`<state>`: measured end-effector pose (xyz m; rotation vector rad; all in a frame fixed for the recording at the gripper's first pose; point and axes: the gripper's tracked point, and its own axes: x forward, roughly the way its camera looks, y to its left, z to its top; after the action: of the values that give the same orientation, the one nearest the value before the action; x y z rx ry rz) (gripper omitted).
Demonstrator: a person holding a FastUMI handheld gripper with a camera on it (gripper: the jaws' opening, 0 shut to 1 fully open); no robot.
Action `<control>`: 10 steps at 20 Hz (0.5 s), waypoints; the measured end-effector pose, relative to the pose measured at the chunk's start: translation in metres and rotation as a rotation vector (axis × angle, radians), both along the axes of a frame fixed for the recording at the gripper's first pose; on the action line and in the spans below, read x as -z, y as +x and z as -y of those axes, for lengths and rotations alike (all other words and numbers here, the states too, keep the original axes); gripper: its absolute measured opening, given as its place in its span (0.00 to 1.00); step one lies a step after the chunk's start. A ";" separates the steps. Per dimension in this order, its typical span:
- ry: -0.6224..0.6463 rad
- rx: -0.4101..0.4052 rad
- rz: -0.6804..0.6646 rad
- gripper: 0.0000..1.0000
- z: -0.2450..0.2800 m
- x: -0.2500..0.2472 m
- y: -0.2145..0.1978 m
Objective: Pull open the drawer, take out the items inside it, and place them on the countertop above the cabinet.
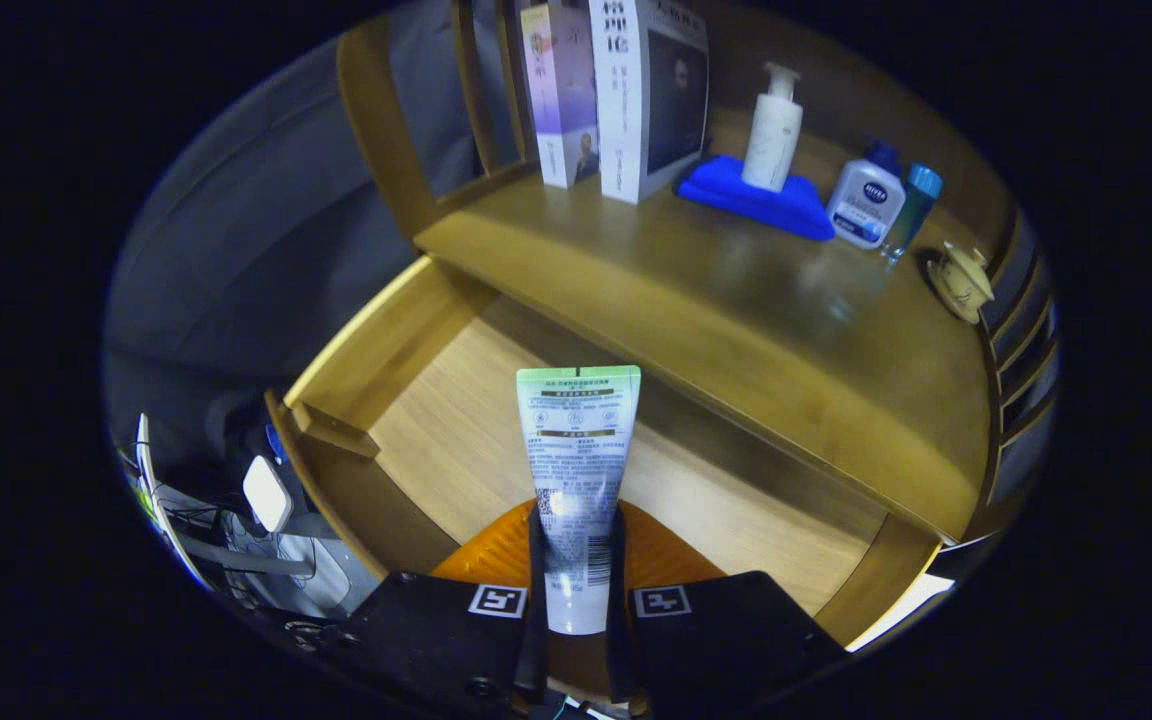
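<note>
White-and-green plastic tube (578, 470) sits clamped between both gripper (576, 560) fingers, above the open wooden drawer (436, 430).

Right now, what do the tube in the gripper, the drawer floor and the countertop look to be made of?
Tube, clamped between both fingers of the gripper: looks like soft glossy plastic, with a flat crimped end and a glare patch on its print. Drawer floor: pale wood or laminate, matte, with straight grain lines. Countertop: darker wood with a satin varnish, faintly reflecting the bottles standing on it.
</note>
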<state>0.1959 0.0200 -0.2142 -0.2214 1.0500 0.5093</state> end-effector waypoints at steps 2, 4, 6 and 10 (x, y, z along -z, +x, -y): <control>0.033 0.002 0.032 0.25 0.000 -0.015 -0.001; 0.078 0.021 0.057 0.25 0.003 -0.039 -0.002; 0.093 0.087 0.083 0.25 0.017 -0.051 0.021; 0.153 0.313 0.111 0.25 0.043 -0.058 0.084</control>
<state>0.2801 -0.0230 -0.1559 0.0510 0.9121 0.2884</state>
